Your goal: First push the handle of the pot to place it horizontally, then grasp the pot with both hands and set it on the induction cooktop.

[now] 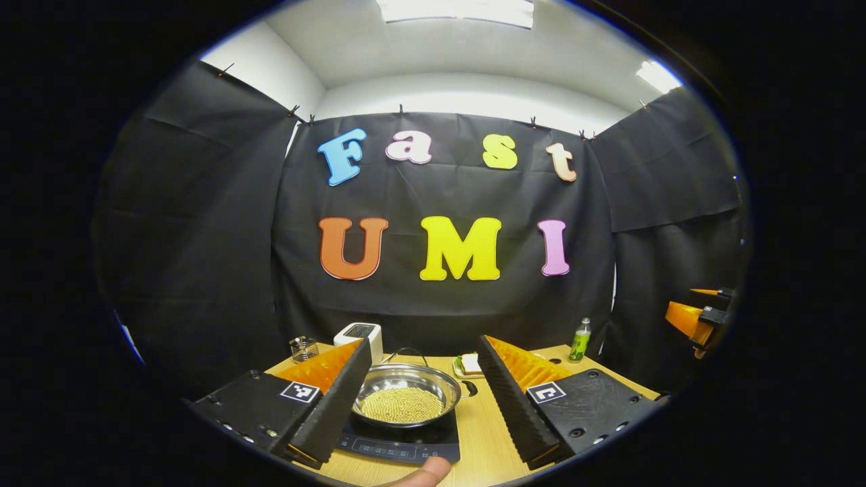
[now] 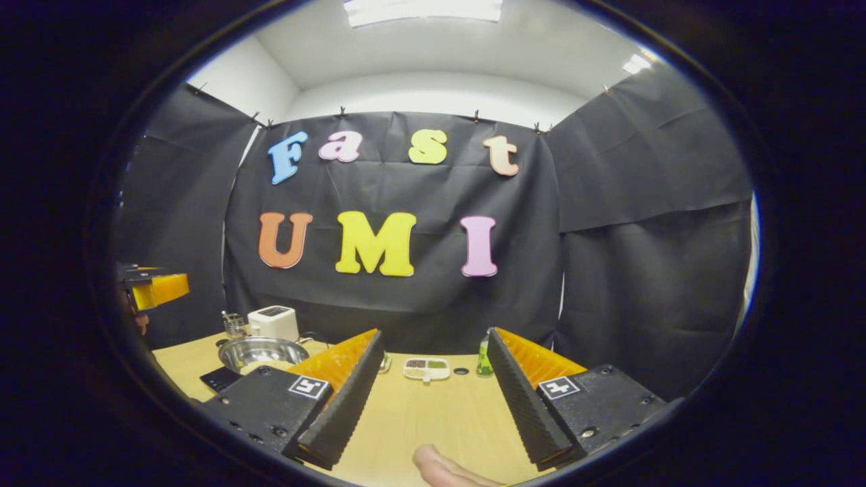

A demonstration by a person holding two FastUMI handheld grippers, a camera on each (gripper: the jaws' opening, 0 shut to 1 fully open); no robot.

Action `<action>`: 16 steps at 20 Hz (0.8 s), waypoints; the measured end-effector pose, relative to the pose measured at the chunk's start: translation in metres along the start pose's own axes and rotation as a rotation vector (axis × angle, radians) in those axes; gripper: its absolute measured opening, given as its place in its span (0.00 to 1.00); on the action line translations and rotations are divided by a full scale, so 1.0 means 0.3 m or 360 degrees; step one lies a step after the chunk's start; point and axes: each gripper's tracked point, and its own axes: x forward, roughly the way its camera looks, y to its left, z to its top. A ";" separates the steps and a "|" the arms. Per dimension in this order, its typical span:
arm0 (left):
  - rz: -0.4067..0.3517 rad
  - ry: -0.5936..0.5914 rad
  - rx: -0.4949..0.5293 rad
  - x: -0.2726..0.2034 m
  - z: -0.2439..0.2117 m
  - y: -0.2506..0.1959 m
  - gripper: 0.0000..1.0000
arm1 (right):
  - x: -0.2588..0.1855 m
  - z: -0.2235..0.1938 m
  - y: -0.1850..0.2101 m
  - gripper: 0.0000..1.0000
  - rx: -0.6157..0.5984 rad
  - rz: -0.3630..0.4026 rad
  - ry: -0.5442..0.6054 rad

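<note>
Pot (image 1: 408, 394) sits upright on the induction cooktop (image 1: 399, 443), its bail handle (image 1: 404, 352) at the far rim

My jaws: stood wide apart over the bare counter (image 2: 419, 419), holding nothing.
Pot (image 2: 262, 352): sat on the induction cooktop (image 2: 220, 379), far left.
Toaster (image 2: 273, 322): behind the pot.
Divided dish (image 2: 427, 368): between my jaws, farther off.

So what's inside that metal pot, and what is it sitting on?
The pot holds a layer of small yellowish beads or grains, covering its bottom. It sits on the black induction cooktop, whose front control strip shows; the pot hides the cooking surface beneath it.
</note>
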 end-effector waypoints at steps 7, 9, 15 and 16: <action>0.0040 -0.0055 0.0009 -0.006 0.036 0.034 0.95 | -0.004 0.025 -0.015 0.98 0.0005 -0.0039 -0.0030; 0.0048 -0.0071 0.0016 -0.013 0.051 0.039 0.95 | -0.006 0.033 -0.012 0.97 0.0012 -0.0044 -0.0038; 0.0060 -0.0097 0.0005 -0.033 0.059 0.053 0.95 | -0.007 0.035 -0.004 0.97 0.0027 -0.0033 -0.0054; 0.0064 -0.0106 0.0004 -0.038 0.064 0.055 0.95 | -0.009 0.036 -0.005 0.98 0.0033 -0.0030 -0.0055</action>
